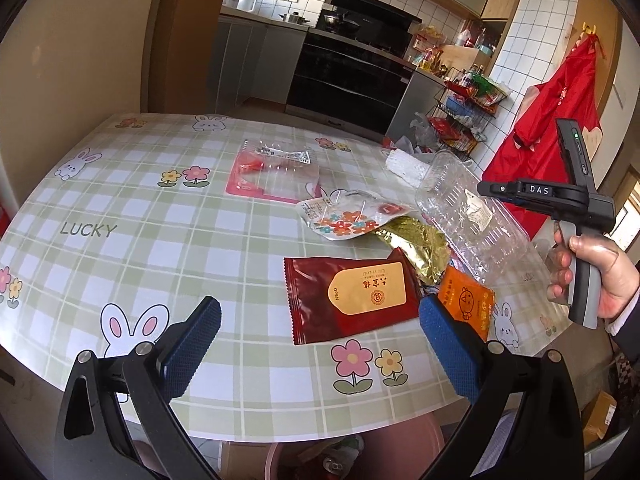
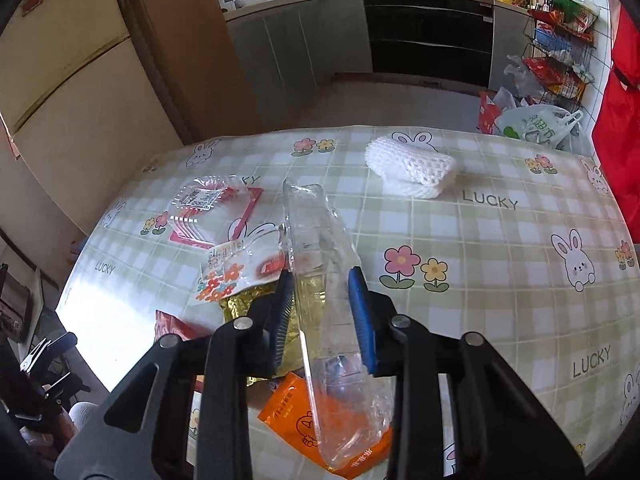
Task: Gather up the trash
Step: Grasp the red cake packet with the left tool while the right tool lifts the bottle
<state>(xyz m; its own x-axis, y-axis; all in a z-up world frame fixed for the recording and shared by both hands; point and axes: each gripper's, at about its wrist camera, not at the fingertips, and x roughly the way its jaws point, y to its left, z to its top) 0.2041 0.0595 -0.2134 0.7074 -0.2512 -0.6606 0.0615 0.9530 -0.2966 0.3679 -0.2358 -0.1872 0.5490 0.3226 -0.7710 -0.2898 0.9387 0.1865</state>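
Observation:
My right gripper [image 2: 322, 292] is shut on a clear plastic clamshell box [image 2: 320, 264] and holds it tilted above the table; the box also shows in the left wrist view [image 1: 468, 216]. My left gripper [image 1: 320, 328] is open and empty, low over the table's near edge, with a dark red wrapper [image 1: 352, 298] between its fingers. An orange packet [image 1: 466, 306], a gold foil wrapper [image 1: 420, 248], a flowered packet [image 1: 348, 218], a pink-edged clear package [image 1: 272, 170] and a white foam net [image 2: 412, 170] lie on the table.
The table has a green checked cloth [image 1: 160, 220] with rabbits and flowers. A pink bin [image 1: 332, 460] with trash stands below the near edge. A red garment [image 1: 556, 120] hangs at the right. Kitchen counters and a wire rack [image 1: 468, 116] stand behind.

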